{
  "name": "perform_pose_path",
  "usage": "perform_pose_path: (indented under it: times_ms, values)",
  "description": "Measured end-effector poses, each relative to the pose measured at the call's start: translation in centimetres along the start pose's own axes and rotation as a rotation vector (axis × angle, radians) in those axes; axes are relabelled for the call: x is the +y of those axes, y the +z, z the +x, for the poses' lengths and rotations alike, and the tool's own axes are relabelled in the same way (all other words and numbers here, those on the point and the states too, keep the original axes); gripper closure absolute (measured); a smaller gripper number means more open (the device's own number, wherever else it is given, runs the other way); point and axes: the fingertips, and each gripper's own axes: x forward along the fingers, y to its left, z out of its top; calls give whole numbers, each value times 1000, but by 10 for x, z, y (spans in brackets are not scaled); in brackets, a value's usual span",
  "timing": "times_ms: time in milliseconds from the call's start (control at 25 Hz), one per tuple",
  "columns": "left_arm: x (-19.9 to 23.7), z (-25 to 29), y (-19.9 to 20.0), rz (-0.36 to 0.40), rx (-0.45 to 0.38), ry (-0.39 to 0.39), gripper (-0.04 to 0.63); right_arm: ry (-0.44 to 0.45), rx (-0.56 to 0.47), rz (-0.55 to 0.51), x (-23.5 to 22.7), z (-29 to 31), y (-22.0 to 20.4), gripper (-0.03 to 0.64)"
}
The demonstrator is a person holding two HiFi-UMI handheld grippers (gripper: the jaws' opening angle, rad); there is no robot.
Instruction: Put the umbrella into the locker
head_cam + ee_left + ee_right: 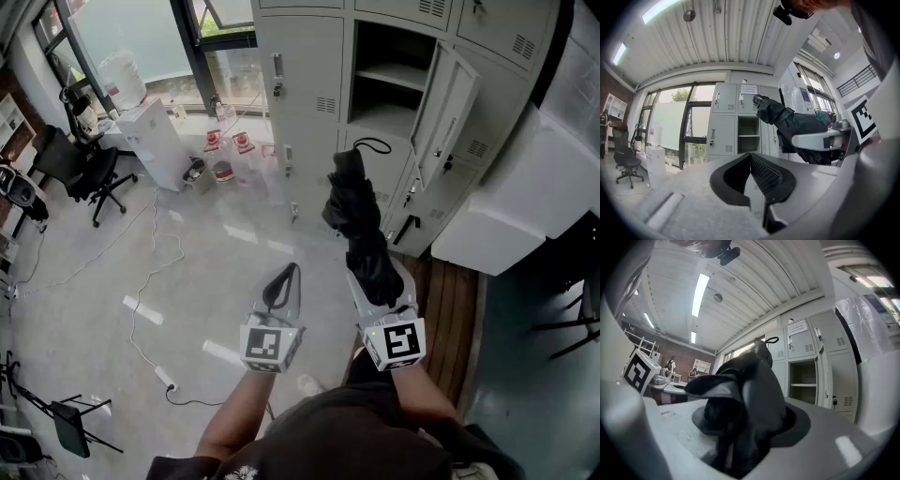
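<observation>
A folded black umbrella [360, 221] sticks forward out of my right gripper [377, 274], whose jaws are shut on its lower part; its wrist loop [372, 145] points at the open locker [394, 84]. In the right gripper view the umbrella [745, 404] fills the jaws, with the open locker compartment [802, 385] ahead. My left gripper [281, 281] is level beside it, jaws shut with nothing between them [751, 161]. The left gripper view shows the umbrella [787, 124] at the right and the open locker [748, 136] ahead.
The open locker door [445, 117] swings out to the right. A white cabinet [155, 141] and red-and-white containers [230, 142] stand by the window. An office chair [84, 173] is at the left, a cable and power strip [164, 378] lie on the floor, a white box [516, 206] stands at right.
</observation>
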Motion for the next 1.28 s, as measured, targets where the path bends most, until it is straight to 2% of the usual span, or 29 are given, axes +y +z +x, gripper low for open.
perform_pose_path:
  times_ms: [720, 1280]
  values:
    - [8, -10, -1, 4, -7, 3, 589, 20, -18, 48, 10, 0, 6, 376]
    - [24, -15, 0, 18, -17, 13, 589, 52, -11, 30, 26, 9, 4, 376]
